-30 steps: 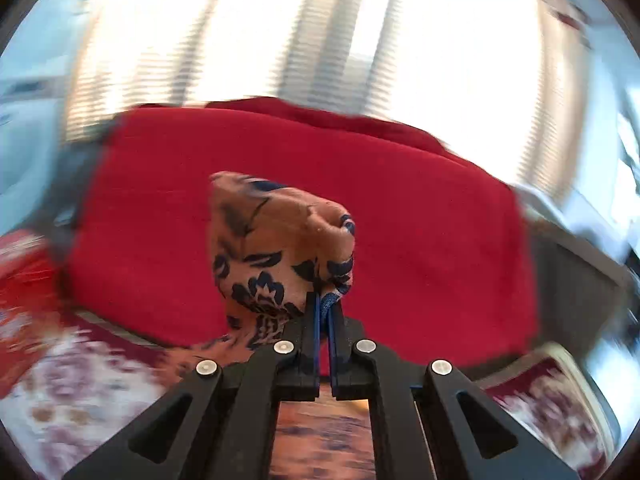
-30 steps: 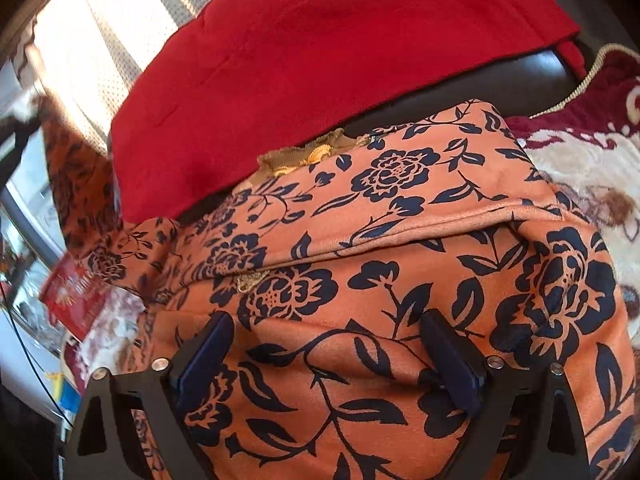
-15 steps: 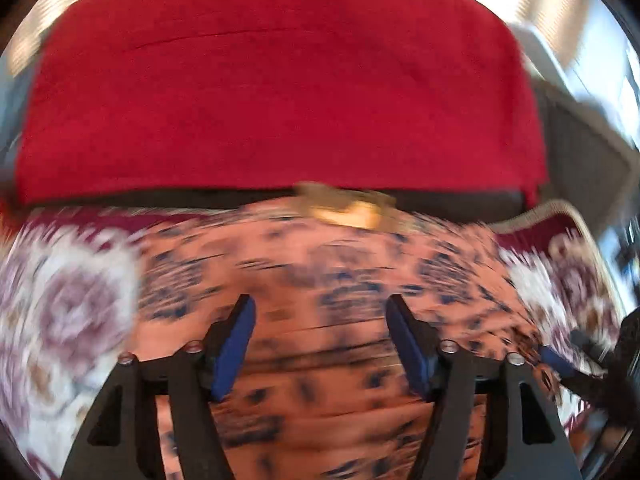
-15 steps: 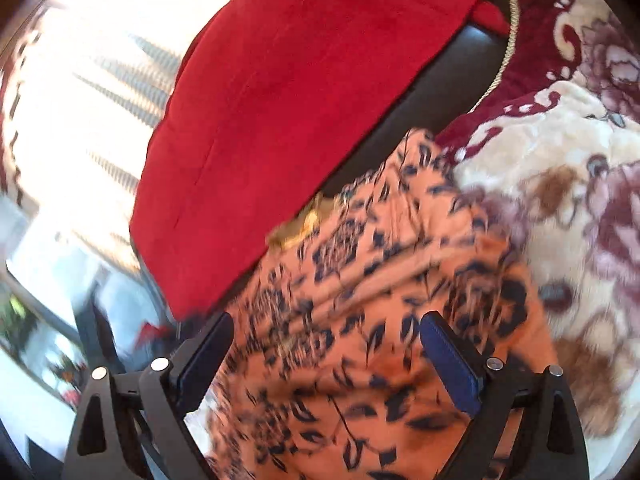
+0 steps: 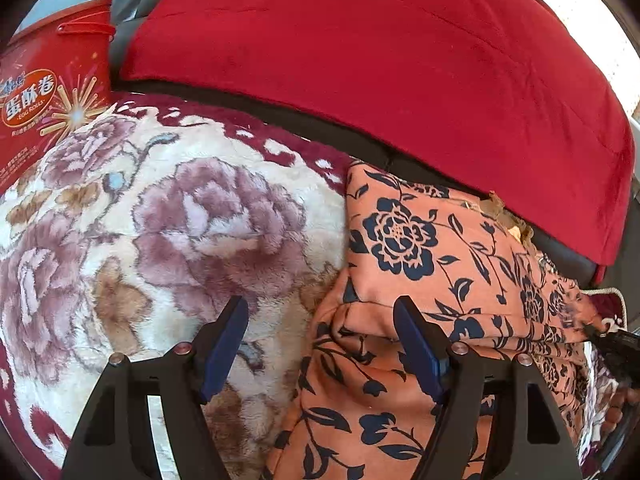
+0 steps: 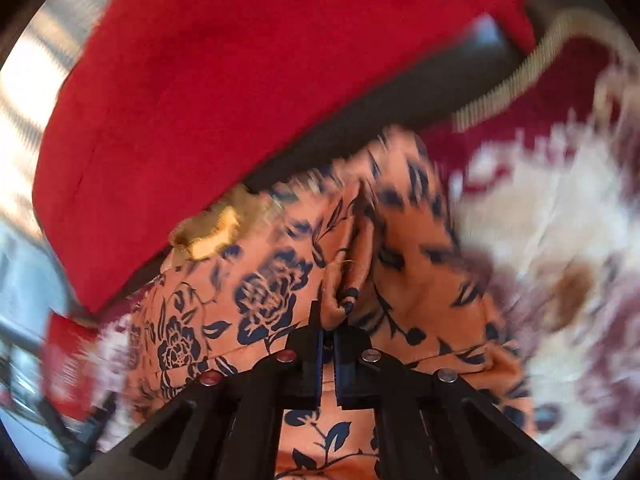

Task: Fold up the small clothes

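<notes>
Two right fingers pinching orange garment.

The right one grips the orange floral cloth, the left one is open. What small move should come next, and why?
Probably close the left hand-held gripper on the folded edge of the orange floral garment beside its right finger. It is open with nothing between its fingers, while the right hand-held gripper is shut on a pinch of the fabric.
</notes>
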